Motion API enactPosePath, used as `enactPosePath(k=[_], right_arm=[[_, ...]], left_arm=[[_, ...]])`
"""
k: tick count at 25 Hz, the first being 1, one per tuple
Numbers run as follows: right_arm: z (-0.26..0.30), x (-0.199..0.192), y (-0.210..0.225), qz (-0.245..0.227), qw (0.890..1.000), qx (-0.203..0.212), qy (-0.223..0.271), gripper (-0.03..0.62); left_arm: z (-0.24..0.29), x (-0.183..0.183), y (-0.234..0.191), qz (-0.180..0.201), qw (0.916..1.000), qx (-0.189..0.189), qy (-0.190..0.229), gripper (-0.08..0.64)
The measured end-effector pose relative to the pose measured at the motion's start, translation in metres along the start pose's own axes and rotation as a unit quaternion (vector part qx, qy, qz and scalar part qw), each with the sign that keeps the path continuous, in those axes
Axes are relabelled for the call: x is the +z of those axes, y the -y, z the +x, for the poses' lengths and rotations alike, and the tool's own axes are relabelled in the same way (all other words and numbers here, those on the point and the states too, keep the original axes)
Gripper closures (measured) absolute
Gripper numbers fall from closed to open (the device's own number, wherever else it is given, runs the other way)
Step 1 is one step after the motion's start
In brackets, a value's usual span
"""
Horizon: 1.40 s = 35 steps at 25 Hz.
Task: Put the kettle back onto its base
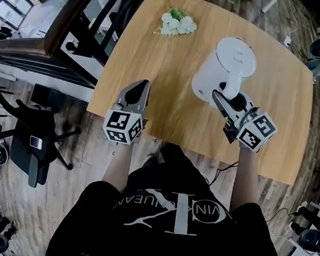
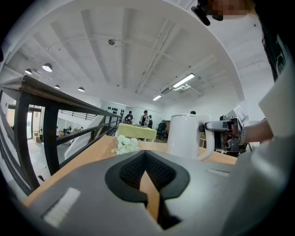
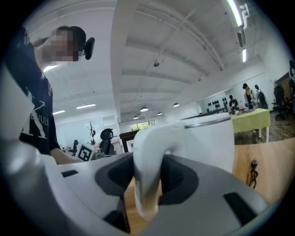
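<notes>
Right gripper (image 1: 224,97) clamped on kettle (image 1: 225,66) handle (image 3: 147,175). Probably rigid, slick, heavy if full; right hold. Left gripper (image 1: 138,90) jaws together, empty.

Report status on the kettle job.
Left gripper shut, empty. Right gripper shut on kettle, by handle. Base not seen. Flowers well clear.

The wooden table (image 1: 170,91) lies bare between the white kettle (image 1: 228,66) and its left edge, where a dark railing (image 1: 75,14) closes off that side. A bunch of white flowers (image 1: 177,23) occupies the far middle.
</notes>
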State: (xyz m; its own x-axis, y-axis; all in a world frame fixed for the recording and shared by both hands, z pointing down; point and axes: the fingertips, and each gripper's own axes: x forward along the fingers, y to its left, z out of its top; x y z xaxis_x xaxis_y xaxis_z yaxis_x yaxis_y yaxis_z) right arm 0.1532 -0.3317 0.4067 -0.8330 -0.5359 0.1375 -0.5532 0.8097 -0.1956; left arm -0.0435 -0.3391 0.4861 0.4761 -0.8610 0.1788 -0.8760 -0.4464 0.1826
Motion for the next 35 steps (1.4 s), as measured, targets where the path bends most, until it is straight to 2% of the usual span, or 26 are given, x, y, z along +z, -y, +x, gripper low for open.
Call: enactPosePath(k=[5,7,19,30,35], right_arm=[[-0.004,-0.013,-0.011,-0.028,0.998,0.048,-0.033,0.440],[-0.006,-0.022,-0.013,-0.034,0.997,0.054,-0.049,0.440],[-0.004,-0.025,-0.015,-0.035,0.999,0.011,-0.015,0.440],[-0.012,-0.029,-0.006,-0.018,0.996,-0.085,0.024,0.422],[-0.019,-0.039,-0.006,-0.004,0.993,-0.112,0.025,0.408]], left_arm=[[-0.002,-0.003,-0.001,-0.001,1.0000,0.001,-0.002,0.557],[-0.003,-0.003,-0.001,-0.002,1.0000,0.003,-0.003,0.557],[-0.004,-0.004,-0.001,-0.002,1.0000,0.002,-0.007,0.557],[0.002,-0.006,0.002,0.001,0.9998,-0.013,-0.013,0.557],[0.005,-0.007,0.007,0.002,0.9996,-0.024,-0.015,0.558]])
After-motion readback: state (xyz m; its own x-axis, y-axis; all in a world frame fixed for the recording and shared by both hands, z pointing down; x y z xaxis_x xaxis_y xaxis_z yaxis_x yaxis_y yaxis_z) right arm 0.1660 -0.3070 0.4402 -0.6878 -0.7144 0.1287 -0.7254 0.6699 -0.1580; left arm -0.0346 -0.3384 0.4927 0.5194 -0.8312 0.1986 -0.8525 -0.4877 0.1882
